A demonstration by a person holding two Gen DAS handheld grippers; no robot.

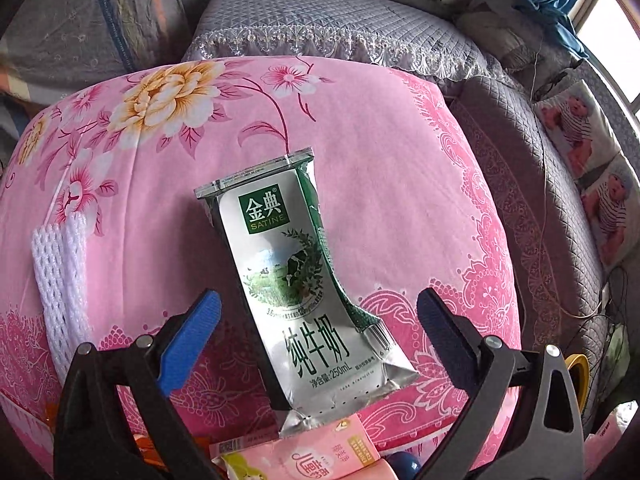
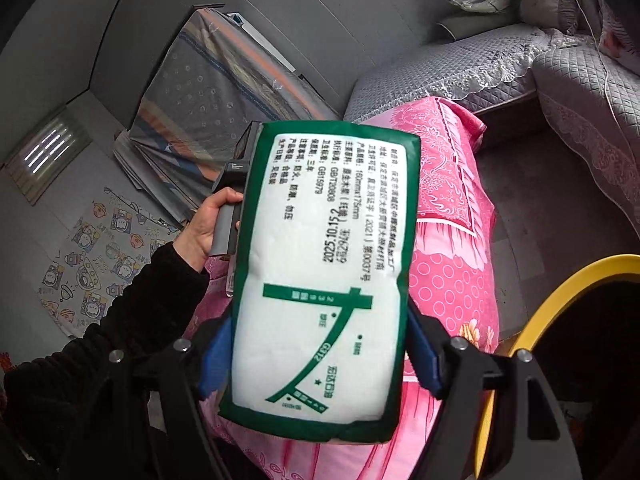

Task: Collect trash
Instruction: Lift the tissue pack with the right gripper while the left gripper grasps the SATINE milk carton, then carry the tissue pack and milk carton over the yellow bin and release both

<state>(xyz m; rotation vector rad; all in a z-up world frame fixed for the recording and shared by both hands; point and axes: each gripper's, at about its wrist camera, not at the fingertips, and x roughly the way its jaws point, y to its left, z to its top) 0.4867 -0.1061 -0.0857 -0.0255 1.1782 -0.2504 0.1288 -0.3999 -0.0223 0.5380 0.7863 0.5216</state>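
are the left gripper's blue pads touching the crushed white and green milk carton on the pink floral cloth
Apart. The left wrist view shows the left gripper open, pink cloth visible between each blue pad and the milk carton.

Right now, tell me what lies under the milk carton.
The milk carton lies flat on a pink floral quilt, between the open left claw. Its near end overlaps a pink packet. What the carton covers cannot be seen.

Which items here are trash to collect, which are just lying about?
Job:
milk pouch, between the open left gripper fingers
tissue pack, clamped in the right gripper

Lying about:
pink floral quilt
white foam net
grey sofa cover
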